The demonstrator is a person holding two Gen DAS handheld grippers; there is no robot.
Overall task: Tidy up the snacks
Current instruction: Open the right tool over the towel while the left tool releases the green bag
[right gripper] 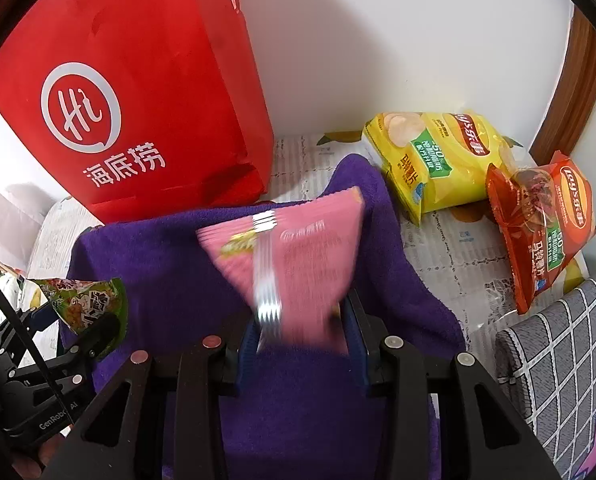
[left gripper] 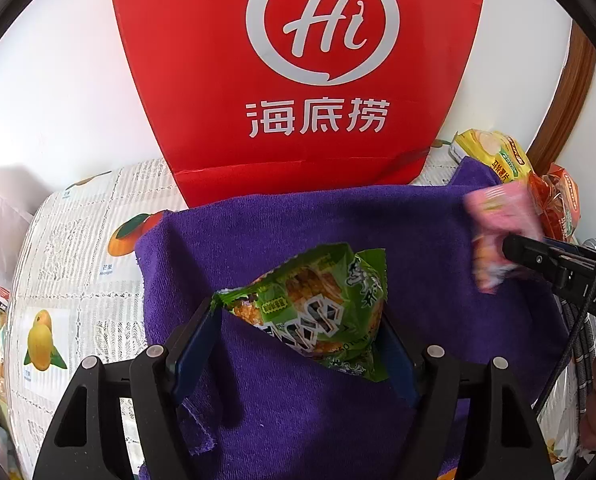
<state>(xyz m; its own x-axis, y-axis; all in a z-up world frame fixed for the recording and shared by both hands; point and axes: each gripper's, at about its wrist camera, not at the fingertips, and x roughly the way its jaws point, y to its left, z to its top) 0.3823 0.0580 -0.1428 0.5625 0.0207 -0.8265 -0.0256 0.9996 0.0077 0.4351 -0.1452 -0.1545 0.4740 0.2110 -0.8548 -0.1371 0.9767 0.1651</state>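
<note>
Left gripper (left gripper: 298, 344) jaws grip the green snack packet (left gripper: 313, 312) — right gripper (right gripper: 301, 340) jaws clamp the pink packet (right gripper: 294, 248).

We see each hand-held gripper (left gripper: 298, 344) (right gripper: 298, 344) in matte black plastic with blue finger pads (left gripper: 196, 352), silver round screw heads (right gripper: 212, 341), white lettering at seven o'clock, and a black cable (left gripper: 593, 280).
</note>
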